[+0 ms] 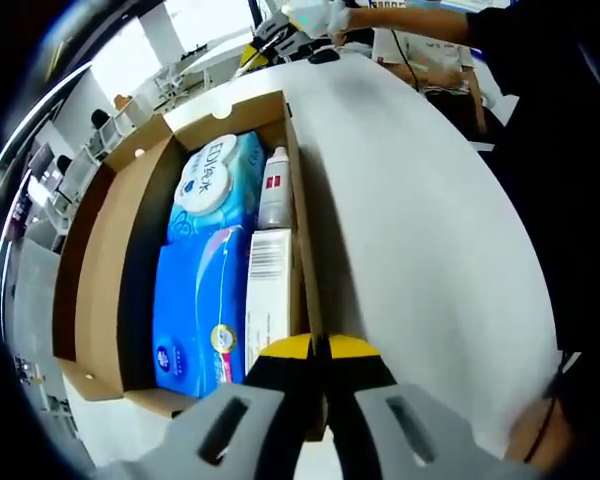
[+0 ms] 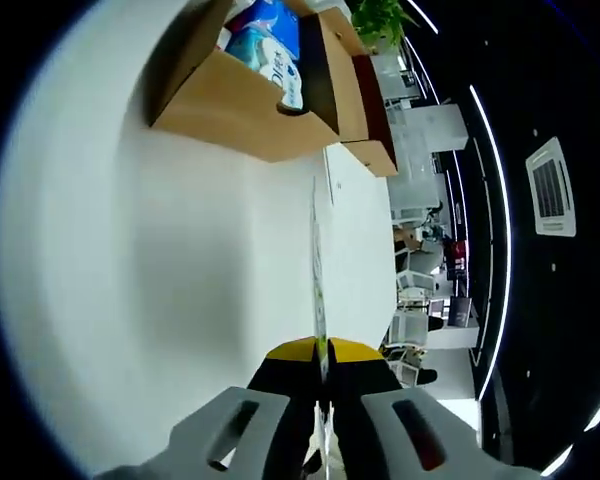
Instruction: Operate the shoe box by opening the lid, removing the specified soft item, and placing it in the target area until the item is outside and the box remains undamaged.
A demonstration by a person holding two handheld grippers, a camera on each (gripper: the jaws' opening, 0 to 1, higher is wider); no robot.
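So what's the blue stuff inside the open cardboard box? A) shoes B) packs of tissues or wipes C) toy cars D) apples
B: in the left gripper view the open cardboard box holds soft blue packs, with a small white bottle and a white carton beside them.

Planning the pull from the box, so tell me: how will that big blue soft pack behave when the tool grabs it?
The blue soft pack will probably dent and sag rather than stay stiff; its wrapper looks glossy, so it may slip. It sits wedged between the box wall and the white carton, so expect drag.
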